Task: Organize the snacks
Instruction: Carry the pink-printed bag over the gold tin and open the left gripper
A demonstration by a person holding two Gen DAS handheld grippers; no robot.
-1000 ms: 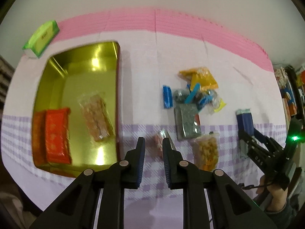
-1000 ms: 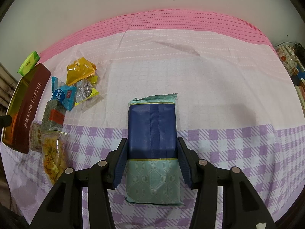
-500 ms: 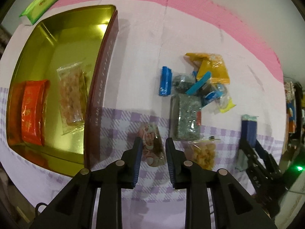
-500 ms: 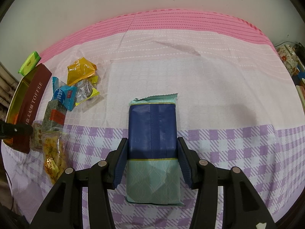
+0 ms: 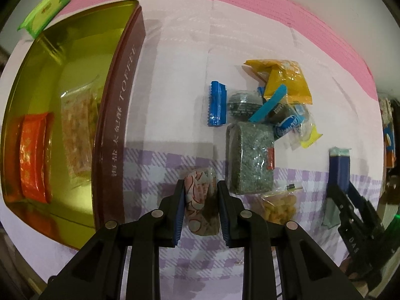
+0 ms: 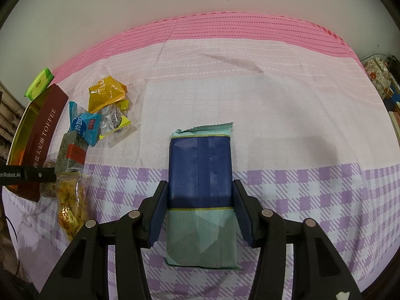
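In the left wrist view my left gripper (image 5: 200, 190) straddles a small pink patterned snack packet (image 5: 201, 200) lying on the cloth, with both pads beside it and a sliver of gap. Left of it stands the open gold toffee tin (image 5: 120, 115), holding an orange packet (image 5: 35, 153) and a clear snack bag (image 5: 78, 135). In the right wrist view my right gripper (image 6: 200, 192) is shut on a navy and mint packet (image 6: 200, 175) resting on the tablecloth. That packet also shows in the left wrist view (image 5: 338, 167).
A pile of loose snacks lies between the grippers: a dark green block (image 5: 250, 157), a blue wrapper (image 5: 216, 107), a yellow bag (image 5: 285, 80), and a clear bag of yellow snacks (image 5: 277, 205). A green packet (image 5: 43, 11) lies behind the tin.
My left gripper has dropped down and forward over the pink packet and opened slightly around it. The right gripper and its navy packet have not moved.
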